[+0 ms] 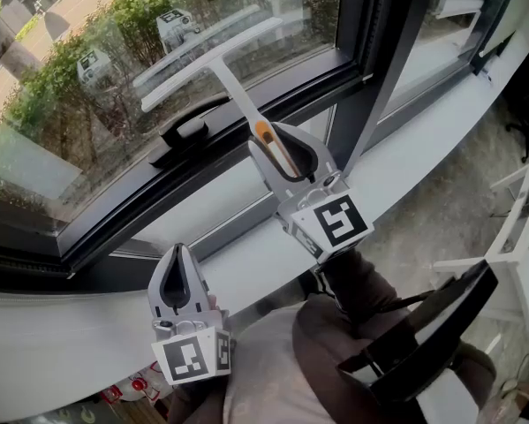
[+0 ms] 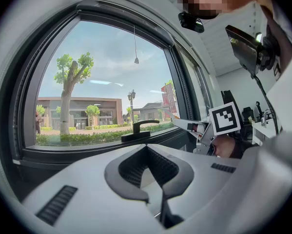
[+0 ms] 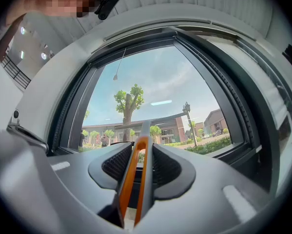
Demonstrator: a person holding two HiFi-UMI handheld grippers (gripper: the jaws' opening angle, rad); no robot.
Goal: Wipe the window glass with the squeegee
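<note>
Window glass (image 1: pixel 87 104) far, beyond sill (image 1: pixel 405 148). Right gripper (image 1: pixel 266 133) clamped on squeegee (image 1: pixel 213 60) handle; handle runs far-left from jaws, blade crosswise by glass. Left gripper (image 1: pixel 180 251) closed, empty, near-left.

A white window sill (image 1: pixel 414 148) runs along beneath the dark window frame (image 1: pixel 114 226).

white squeegee (image 1: pixel 215 62) with orange stripe, black window frame (image 1: pixel 374 25)
</note>
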